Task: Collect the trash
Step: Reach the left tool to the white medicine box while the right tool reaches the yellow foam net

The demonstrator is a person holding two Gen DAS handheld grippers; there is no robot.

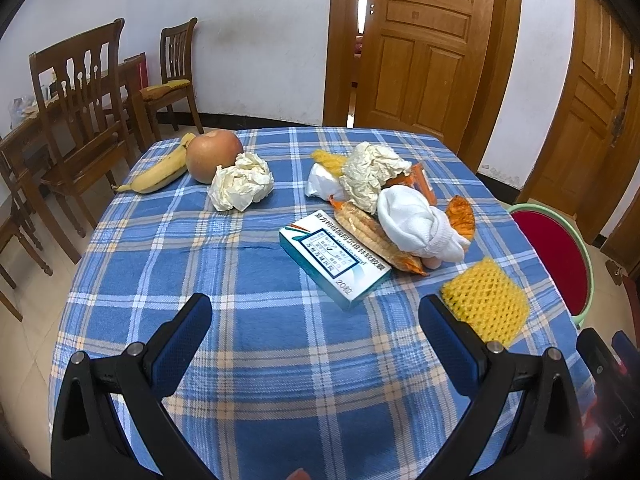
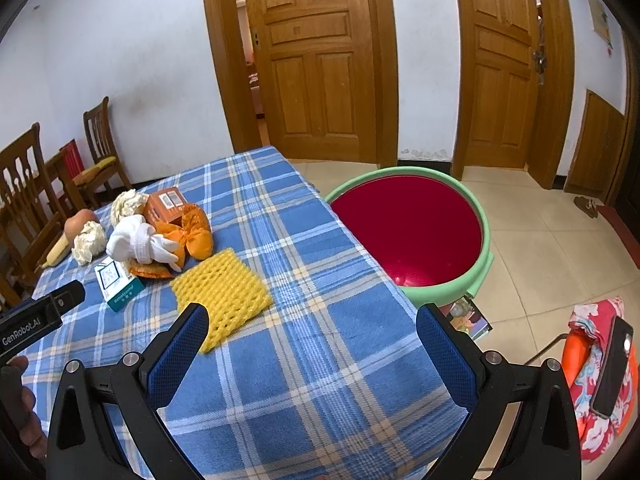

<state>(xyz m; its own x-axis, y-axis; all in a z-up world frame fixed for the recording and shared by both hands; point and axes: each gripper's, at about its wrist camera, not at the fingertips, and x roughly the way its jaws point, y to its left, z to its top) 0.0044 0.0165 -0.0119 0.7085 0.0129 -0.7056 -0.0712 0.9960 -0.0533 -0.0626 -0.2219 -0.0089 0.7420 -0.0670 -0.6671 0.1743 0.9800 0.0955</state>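
A blue plaid table (image 1: 256,344) holds trash: two crumpled paper balls (image 1: 240,187) (image 1: 372,174), a teal medicine box (image 1: 335,258), a yellow foam fruit net (image 1: 486,300), orange wrappers (image 1: 460,216), an orange box (image 2: 165,202) and a white sock bundle (image 1: 414,220). A red basin with a green rim (image 2: 486,236) stands beside the table's right edge. My left gripper (image 1: 316,312) is open and empty above the near table, just short of the medicine box. My right gripper (image 2: 312,322) is open and empty over the table's right side, the foam net (image 2: 220,290) by its left finger.
An apple (image 1: 214,154) and a banana (image 1: 160,172) lie at the table's far left. Wooden chairs (image 1: 80,92) stand left of the table. Wooden doors (image 2: 316,60) are behind. A phone on a patterned seat (image 2: 610,364) and a booklet lie on the tiled floor at the right.
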